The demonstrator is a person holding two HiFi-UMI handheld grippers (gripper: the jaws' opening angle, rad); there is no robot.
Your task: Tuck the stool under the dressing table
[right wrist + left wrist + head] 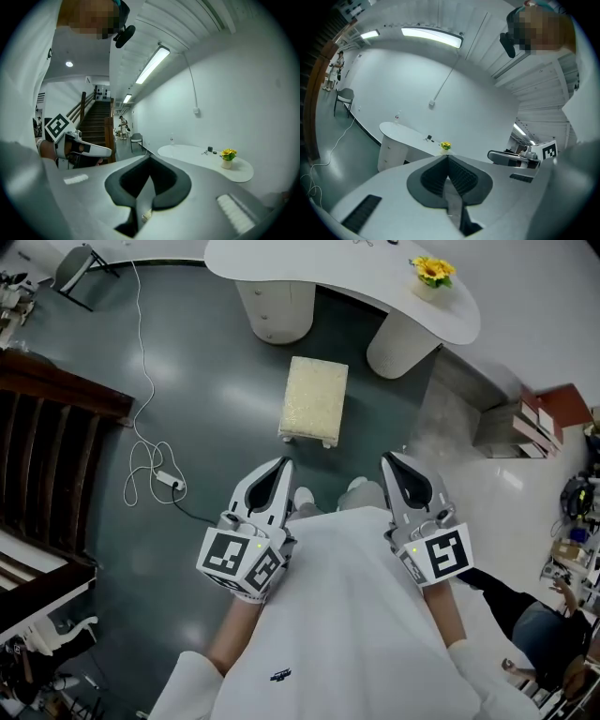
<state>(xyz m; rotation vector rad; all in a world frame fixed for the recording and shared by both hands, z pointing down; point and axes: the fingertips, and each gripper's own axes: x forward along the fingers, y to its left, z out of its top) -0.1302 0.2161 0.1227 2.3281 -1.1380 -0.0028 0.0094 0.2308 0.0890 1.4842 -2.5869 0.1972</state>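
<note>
Ahead, stool (314, 399) sits clear of the dressing table (319, 266) rim — left gripper (283, 464), right gripper (390, 458) each closed, empty.

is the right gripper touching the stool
Apart. The head view shows dark floor between the right gripper and the stool; the right gripper view shows its shut jaws bare.

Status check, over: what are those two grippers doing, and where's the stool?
Left gripper and right gripper shut, empty. Stool on floor, short of dressing table, not tucked. Nothing seen between them.
</note>
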